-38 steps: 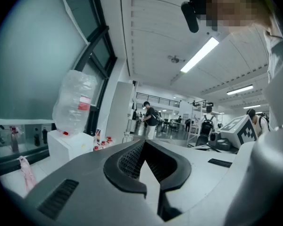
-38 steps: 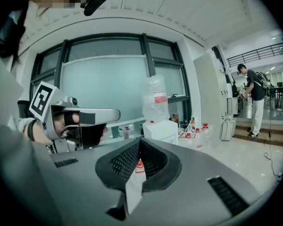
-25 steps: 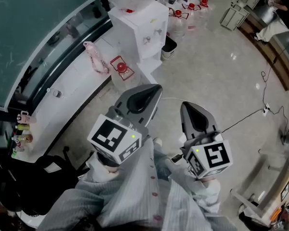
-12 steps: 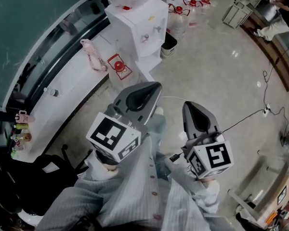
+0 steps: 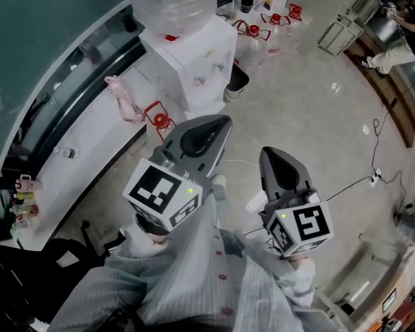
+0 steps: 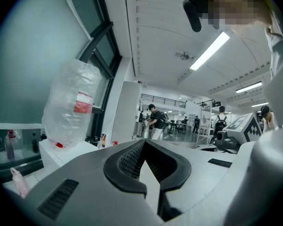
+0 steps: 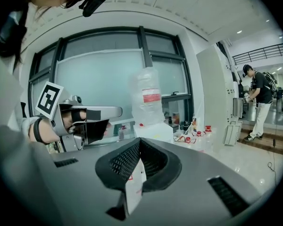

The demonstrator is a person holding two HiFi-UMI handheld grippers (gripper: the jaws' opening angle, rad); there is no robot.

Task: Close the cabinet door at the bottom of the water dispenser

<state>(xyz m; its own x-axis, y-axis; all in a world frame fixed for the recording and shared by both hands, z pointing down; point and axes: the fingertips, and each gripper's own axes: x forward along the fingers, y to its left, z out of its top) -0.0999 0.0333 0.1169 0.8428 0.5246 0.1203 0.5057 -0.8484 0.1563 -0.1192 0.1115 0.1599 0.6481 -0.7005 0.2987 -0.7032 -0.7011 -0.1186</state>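
Head view: overhead, steeply down. Gripper views: near-level, forward along jaws. All share water dispenser (image 5: 190,57).

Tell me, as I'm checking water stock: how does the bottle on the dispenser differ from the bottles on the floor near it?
The bottle sits neck down on the dispenser; the floor bottles stand upright nearby. The bottle's red cap faces down; the floor bottles' caps face up. Both are clear plastic.

Left gripper (image 6: 146,160) has its jaws pinched together with nothing in them, aimed pretty much level, with the big clear water bottle (image 6: 70,105) sitting on the white water dispenser (image 6: 61,150) off to the left, a few people (image 6: 155,120) way back, and a strip light (image 6: 210,51) overhead.
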